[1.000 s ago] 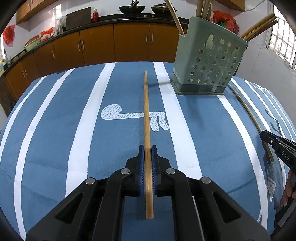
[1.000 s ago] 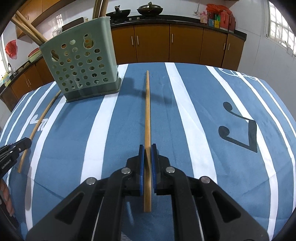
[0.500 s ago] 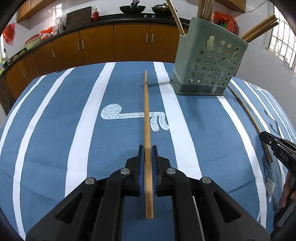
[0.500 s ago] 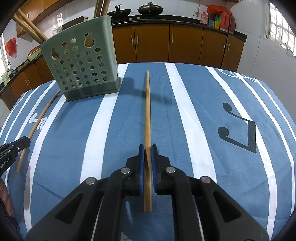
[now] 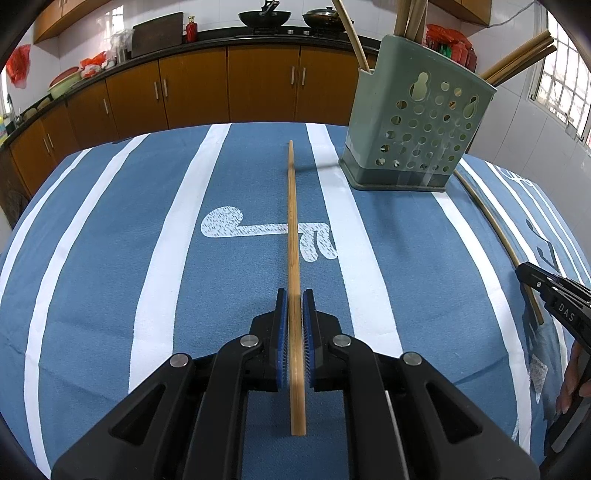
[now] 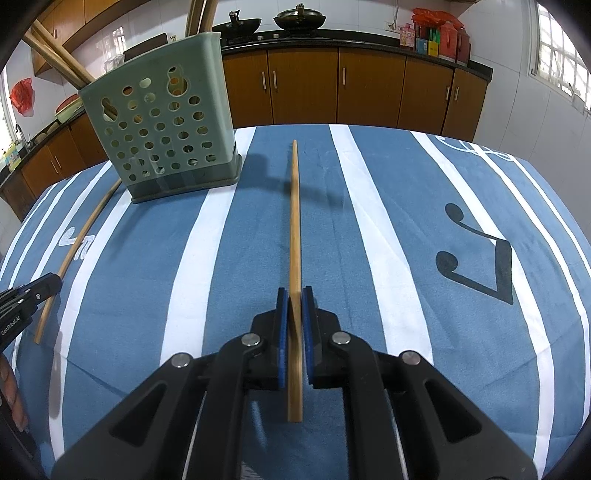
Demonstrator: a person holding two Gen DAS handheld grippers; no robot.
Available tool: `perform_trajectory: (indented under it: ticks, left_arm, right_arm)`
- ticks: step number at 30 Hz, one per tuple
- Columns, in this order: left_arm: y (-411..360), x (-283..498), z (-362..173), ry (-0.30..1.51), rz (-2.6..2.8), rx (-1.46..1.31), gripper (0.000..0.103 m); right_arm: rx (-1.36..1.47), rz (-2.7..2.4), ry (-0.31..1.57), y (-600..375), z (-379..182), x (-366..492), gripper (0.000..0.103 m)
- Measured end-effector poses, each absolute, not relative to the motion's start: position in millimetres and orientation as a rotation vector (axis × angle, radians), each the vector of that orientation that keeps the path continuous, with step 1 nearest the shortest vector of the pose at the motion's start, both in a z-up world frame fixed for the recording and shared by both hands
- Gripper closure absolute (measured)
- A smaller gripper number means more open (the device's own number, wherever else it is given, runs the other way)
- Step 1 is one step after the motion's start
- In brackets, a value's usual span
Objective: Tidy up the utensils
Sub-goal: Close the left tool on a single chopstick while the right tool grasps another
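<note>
- Left chopstick: pinched between the pads of the left gripper, pointing forward above the blue striped tablecloth.
- Right chopstick: clamped the same way in the right gripper.
- Green perforated utensil holder stands upright on the bench, between the two grippers, with more chopsticks in it.
- Behind: wooden cabinets, woks on the counter.
</note>
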State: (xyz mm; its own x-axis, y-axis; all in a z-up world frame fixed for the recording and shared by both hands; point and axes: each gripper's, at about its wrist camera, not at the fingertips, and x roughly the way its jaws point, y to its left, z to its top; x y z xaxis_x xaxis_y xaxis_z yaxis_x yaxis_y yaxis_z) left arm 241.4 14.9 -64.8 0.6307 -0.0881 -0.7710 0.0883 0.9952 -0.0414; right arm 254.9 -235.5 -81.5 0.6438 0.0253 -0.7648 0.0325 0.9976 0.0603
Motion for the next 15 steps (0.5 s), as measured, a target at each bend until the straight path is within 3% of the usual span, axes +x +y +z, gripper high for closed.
perform_trajectory:
  ticks: [15]
  left_arm:
    - [11.0,241.1,-64.8,0.882,-0.098,0.017,0.095]
  right_arm:
    - [0.083,0.003,0.869,-237.0,-81.4,254.7,0.095]
